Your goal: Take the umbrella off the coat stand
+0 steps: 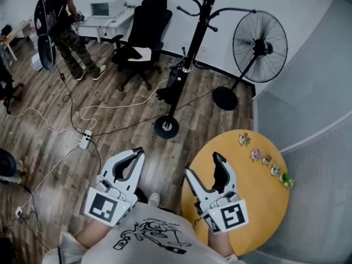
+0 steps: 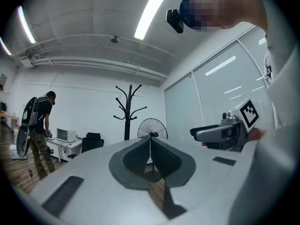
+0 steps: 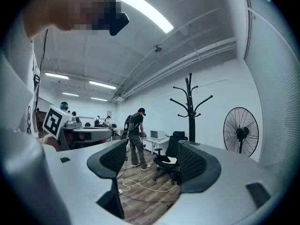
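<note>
In the head view the black coat stand [image 1: 190, 54] rises from its round base on the wood floor ahead of me. A black folded umbrella [image 1: 173, 84] hangs low against its pole. My left gripper [image 1: 137, 152] is held level well short of the stand, its fingertips meeting with nothing between them. My right gripper [image 1: 204, 165] is over the round table's edge, its jaws wide apart and empty. The left gripper view shows the coat stand [image 2: 127, 111] far off, above the left gripper [image 2: 150, 143]. In the right gripper view the coat stand [image 3: 190, 102] stands beyond the right gripper [image 3: 152, 156], whose finger hides the umbrella.
A standing fan [image 1: 259, 45] is right of the stand. A black office chair [image 1: 140, 37] and a desk stand behind it, with a person [image 1: 63, 26] at the back left. Cables and a power strip [image 1: 85, 140] lie on the floor. A round yellow table [image 1: 258, 202] holds small figures.
</note>
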Available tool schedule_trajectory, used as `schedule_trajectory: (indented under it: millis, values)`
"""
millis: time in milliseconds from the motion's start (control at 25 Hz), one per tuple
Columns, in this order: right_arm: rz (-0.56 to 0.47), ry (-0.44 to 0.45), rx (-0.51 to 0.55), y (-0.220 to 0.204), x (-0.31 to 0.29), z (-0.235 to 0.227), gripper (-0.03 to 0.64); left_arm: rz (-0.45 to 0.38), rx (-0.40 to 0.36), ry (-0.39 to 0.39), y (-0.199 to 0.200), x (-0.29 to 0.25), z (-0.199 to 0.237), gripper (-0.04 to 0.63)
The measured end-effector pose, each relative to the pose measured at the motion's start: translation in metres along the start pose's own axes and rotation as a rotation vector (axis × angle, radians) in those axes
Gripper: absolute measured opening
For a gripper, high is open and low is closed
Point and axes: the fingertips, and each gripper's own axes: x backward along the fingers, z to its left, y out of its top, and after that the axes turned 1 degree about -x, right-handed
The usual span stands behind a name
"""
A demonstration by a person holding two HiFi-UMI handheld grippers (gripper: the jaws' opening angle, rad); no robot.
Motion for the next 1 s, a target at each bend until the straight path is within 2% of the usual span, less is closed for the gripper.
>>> schedule_trajectory:
  millis: [560,1000]
  values:
    - [0.003,0.009,-0.019,-0.009,-0.016,-0.016,0.337,0.002,-0.001,0.015,-0.007,-0.019,0.009,0.012]
    - [0.011,0.02,-0.02,-0.007,-0.048,-0.035,0.337,0.001,-0.003,0.032,-0.006,-0.047,0.033,0.012]
